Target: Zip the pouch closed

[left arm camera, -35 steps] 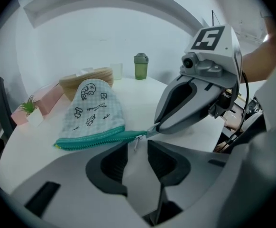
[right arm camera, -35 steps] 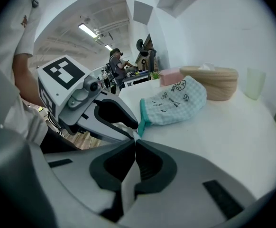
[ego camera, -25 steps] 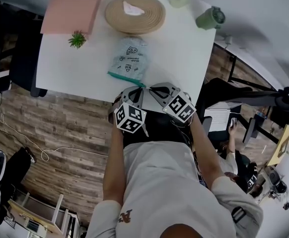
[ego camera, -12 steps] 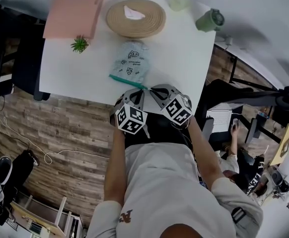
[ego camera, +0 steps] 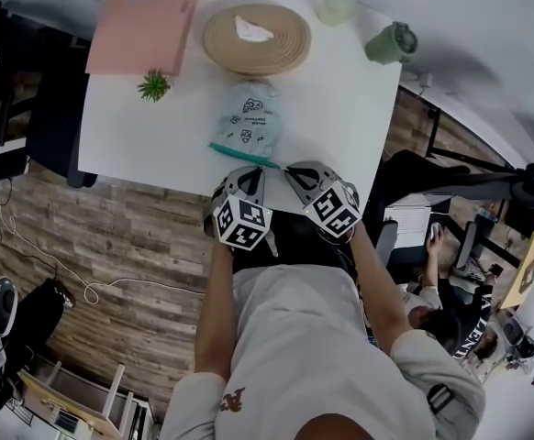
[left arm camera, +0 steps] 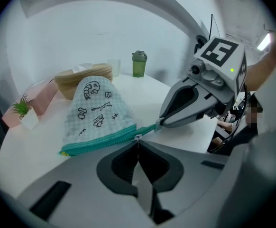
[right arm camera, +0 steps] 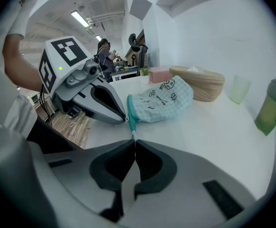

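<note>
- Grey left tool (left arm camera: 137,142): jaws pinched together on the small silver zipper pull (left arm camera: 137,137) at the pouch's near edge.
- Grey right tool (right arm camera: 133,139): jaws pinched together on the teal zipper tail (right arm camera: 132,128) that sticks out past the pouch's corner; its tip is just beside the left tool's tip.
- Pouch (left arm camera: 97,109): pale green check cloth with small black drawings, teal zipper band; lies flat on the table near the person's edge, zipper side towards the tools.
- Table (ego camera: 331,94): white top.
- Woven round tray (ego camera: 256,39): just behind the pouch, white paper inside.
- Small green plant (ego camera: 154,85): left of the pouch.
- Pink folder (ego camera: 146,18): far left corner.
- Green lidded cup (ego camera: 391,42) and pale clear cup (ego camera: 336,7): far right.
</note>
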